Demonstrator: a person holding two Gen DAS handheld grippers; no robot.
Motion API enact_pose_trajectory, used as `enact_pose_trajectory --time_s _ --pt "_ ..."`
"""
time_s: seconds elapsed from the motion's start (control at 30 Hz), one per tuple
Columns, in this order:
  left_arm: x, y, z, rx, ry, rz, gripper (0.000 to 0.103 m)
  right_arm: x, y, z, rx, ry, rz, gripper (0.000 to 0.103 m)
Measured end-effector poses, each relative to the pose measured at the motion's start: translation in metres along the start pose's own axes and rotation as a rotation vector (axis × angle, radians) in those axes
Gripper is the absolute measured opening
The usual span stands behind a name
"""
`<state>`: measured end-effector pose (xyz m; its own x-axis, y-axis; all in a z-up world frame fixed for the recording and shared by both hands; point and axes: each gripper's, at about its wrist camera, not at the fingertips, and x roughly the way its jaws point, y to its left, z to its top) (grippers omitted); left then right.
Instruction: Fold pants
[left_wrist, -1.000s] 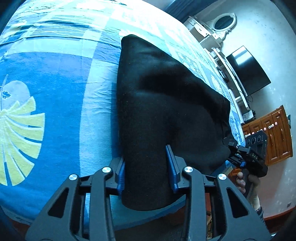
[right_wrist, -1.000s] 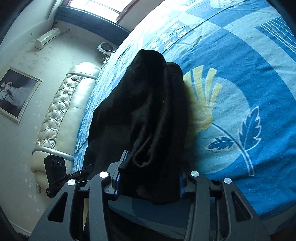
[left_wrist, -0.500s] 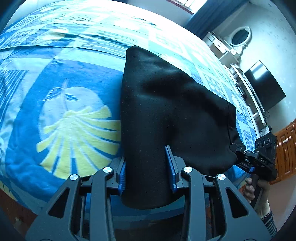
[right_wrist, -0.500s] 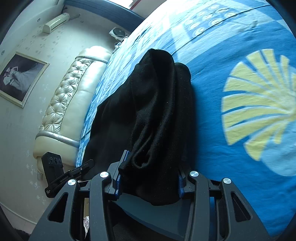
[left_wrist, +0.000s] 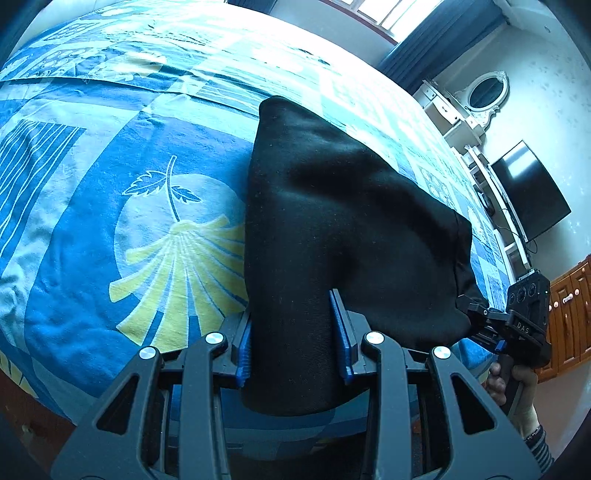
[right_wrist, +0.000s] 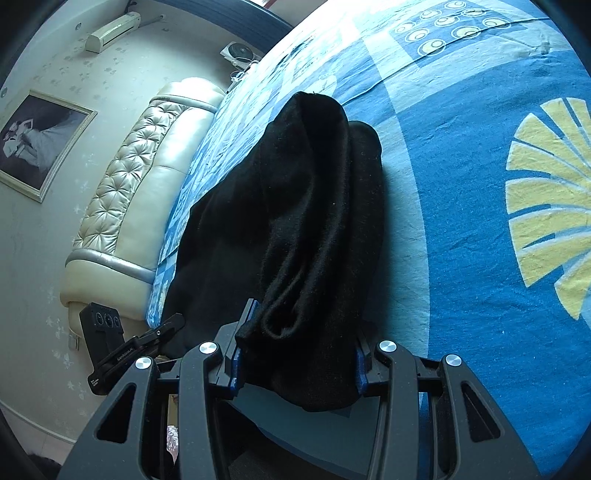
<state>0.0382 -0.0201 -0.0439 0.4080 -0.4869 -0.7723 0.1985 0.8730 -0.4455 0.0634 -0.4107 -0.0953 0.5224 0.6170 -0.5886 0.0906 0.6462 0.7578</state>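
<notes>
Black pants (left_wrist: 332, 221) lie on a blue patterned bedsheet (left_wrist: 110, 184), their near end lifted off the bed by both grippers. My left gripper (left_wrist: 293, 339) is shut on one near corner of the pants. My right gripper (right_wrist: 295, 350) is shut on the other near corner, where the cloth (right_wrist: 306, 221) bunches in folds. The right gripper (left_wrist: 517, 325) also shows in the left wrist view at the right edge of the pants. The left gripper (right_wrist: 122, 343) shows in the right wrist view at the lower left.
A cream tufted headboard (right_wrist: 140, 177) stands at the bed's left end. A TV (left_wrist: 528, 192), a white dresser with oval mirror (left_wrist: 480, 96) and wooden cabinets (left_wrist: 569, 310) line the wall beyond the bed. The bed's near edge runs just under both grippers.
Both grippers have carried the held end of the pants sideways along the bed edge; the yellow fan print has shifted across both views. The grips have not changed.
</notes>
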Motion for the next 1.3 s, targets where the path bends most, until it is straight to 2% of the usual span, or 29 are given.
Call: enact_pose_trajectory --time_s 0.7,0.83,0.9,0.93,1.0,1.07,1.17,1.3 --pt "0.006 0.007 -0.002 -0.01 -0.008 -0.025 0.038 -0.001 -0.007 0.0 0.024 -0.015 0.025 0.045" --pt "0.0 0.01 -0.002 0.022 -0.031 -0.074 0.046 -0.005 -0.007 -0.001 0.019 -0.019 0.052 0.058" --pt "-0.01 0.019 0.001 -0.007 -0.062 -0.106 0.056 -0.011 -0.005 0.0 -0.009 -0.025 0.05 0.064" --pt "-0.015 0.023 0.004 -0.022 -0.083 -0.131 0.064 -0.016 -0.005 0.002 -0.021 -0.037 0.048 0.066" --pt "-0.026 0.03 0.013 -0.038 -0.114 -0.186 0.069 -0.023 -0.007 0.009 -0.024 -0.065 0.049 0.069" --pt "-0.029 0.035 0.028 -0.042 -0.12 -0.2 0.078 -0.029 -0.01 0.022 -0.028 -0.101 0.036 0.071" --pt "-0.016 0.04 0.057 -0.049 -0.11 -0.19 0.08 -0.032 -0.015 0.046 -0.012 -0.152 0.07 0.073" --pt "0.023 0.042 0.093 -0.07 -0.028 -0.231 0.08 -0.011 -0.02 0.079 0.008 -0.12 0.116 0.077"
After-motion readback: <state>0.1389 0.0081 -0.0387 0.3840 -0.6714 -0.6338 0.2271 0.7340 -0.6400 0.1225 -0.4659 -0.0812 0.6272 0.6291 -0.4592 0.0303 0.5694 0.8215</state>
